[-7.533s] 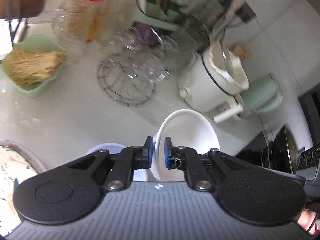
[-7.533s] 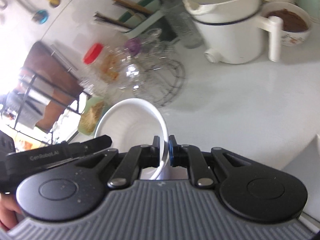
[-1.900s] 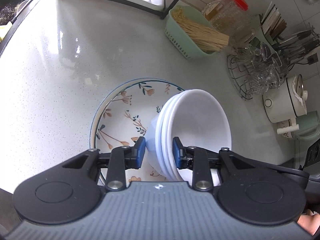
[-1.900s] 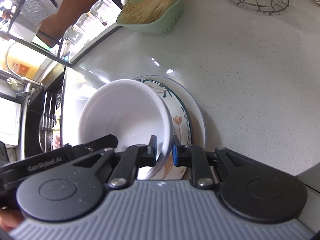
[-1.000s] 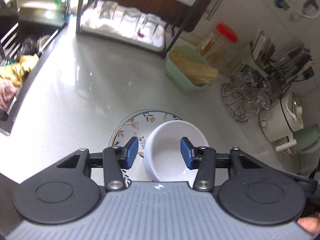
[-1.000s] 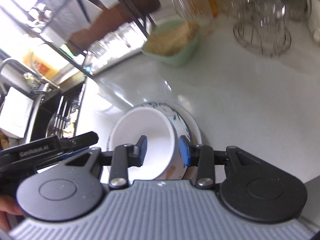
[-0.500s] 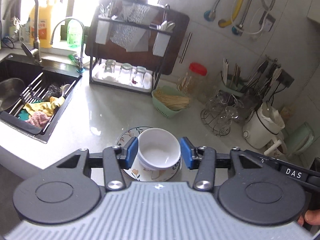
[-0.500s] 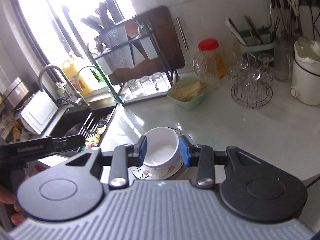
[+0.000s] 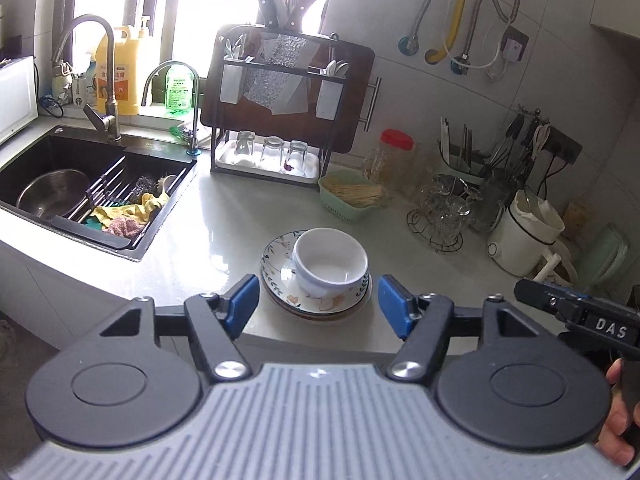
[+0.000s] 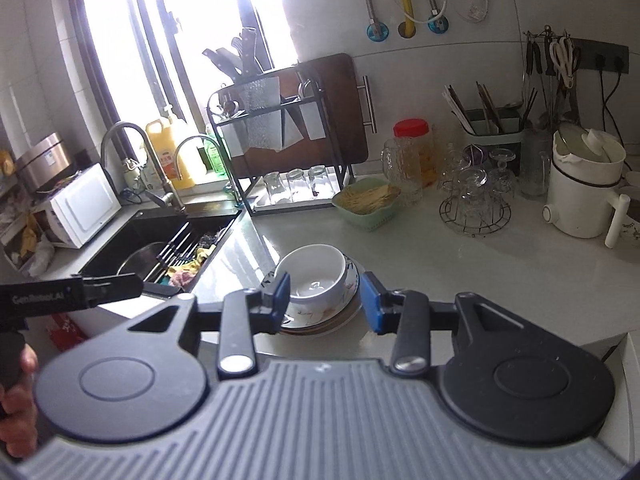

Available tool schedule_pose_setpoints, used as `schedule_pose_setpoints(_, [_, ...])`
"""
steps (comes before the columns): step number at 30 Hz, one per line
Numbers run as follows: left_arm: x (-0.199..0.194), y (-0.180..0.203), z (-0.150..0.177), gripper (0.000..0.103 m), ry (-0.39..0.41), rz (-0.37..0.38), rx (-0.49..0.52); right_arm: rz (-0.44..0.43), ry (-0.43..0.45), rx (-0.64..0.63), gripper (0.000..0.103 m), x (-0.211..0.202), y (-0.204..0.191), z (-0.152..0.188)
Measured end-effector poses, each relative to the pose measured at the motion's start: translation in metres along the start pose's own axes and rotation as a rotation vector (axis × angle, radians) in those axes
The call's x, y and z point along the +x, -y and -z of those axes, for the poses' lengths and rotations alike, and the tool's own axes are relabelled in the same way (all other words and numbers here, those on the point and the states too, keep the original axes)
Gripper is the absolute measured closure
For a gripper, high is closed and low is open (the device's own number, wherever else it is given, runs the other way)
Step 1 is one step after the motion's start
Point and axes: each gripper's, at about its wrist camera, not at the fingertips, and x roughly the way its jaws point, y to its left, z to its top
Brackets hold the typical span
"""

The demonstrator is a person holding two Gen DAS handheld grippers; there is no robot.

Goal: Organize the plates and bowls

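Both grippers have pulled back and up from the counter. White bowls point(image 9: 330, 261) sit nested on floral plates point(image 9: 316, 304), stacked to save space. Left gripper point(image 9: 316, 303) and right gripper point(image 10: 325, 301) hang spread apart, holding nothing.

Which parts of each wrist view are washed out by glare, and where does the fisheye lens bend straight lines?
Left wrist view: the window behind the sink is blown out white; the counter edge curves. Right wrist view: the window glares harder, hazing the knife rack; wall tile lines bow. The white bowls on the floral plate stay sharp.
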Motion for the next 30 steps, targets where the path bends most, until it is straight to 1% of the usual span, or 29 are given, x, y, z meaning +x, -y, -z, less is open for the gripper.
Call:
schedule_pose_setpoints(1, [0.0,-0.002,0.002,0.026,-0.009,-0.007,0.006,-0.002,0.007,-0.006,0.039,-0.004,-0.001,0.002])
schedule_pose_setpoints(2, [-0.002,-0.003,0.005,0.021,-0.016,-0.011,0.009,-0.002,0.016,-0.013,0.026,-0.007,-0.003,0.004])
schedule_pose_setpoints(3, [-0.002,-0.006,0.006,0.019,-0.019,-0.011,0.009,-0.001,0.025,-0.021,0.018,-0.009,-0.004,0.006])
schedule_pose_setpoints(5, [-0.003,-0.011,0.009,0.012,-0.018,-0.01,0.011,0.01,0.04,-0.029,0.018,-0.011,-0.008,0.009])
schedule_pose_setpoints(8, [0.0,-0.019,0.008,0.008,-0.018,-0.011,0.02,0.047,0.042,-0.036,0.018,-0.007,-0.014,0.015])
schedule_pose_setpoints(10, [0.004,-0.026,0.003,0.007,-0.021,-0.01,0.021,0.05,0.056,-0.036,0.018,-0.005,-0.02,0.018])
schedule_pose_setpoints(12, [0.006,-0.034,0.0,0.006,-0.022,-0.006,0.018,0.056,0.062,-0.016,0.018,-0.002,-0.025,0.021])
schedule_pose_setpoints(16, [0.013,-0.047,-0.008,0.006,-0.023,0.0,0.043,0.066,0.05,0.031,0.018,0.005,-0.033,0.03])
schedule_pose_setpoints(24, [0.025,-0.058,-0.012,0.006,-0.028,0.029,0.052,0.104,0.059,0.041,0.018,0.007,-0.047,0.04])
schedule_pose_setpoints(30, [0.033,-0.056,-0.007,0.006,-0.04,0.038,0.06,0.131,0.073,0.026,0.018,0.008,-0.052,0.042])
